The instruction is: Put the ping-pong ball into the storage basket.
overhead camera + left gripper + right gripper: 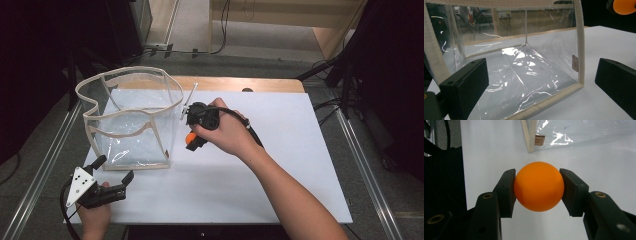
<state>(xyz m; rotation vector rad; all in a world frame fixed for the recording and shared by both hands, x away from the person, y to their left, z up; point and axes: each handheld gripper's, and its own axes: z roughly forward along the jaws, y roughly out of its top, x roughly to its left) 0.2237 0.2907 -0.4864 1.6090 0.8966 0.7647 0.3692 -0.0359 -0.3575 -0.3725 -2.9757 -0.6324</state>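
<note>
Orange ball [539,186] beside clear bag [132,117]

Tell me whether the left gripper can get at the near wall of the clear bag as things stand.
Probably yes. The left gripper stands open just short of the clear bag, its jaws facing the near wall, with bare white table between them. The right gripper holds the orange ball off to the side.

Orange ball [190,138] mostly hidden under the right hand [225,131] in high view; a sliver shows. Left gripper view cuts the ball at the top-right corner. Label tag [539,139] on the clear bag [131,120]: print too small to read.
</note>
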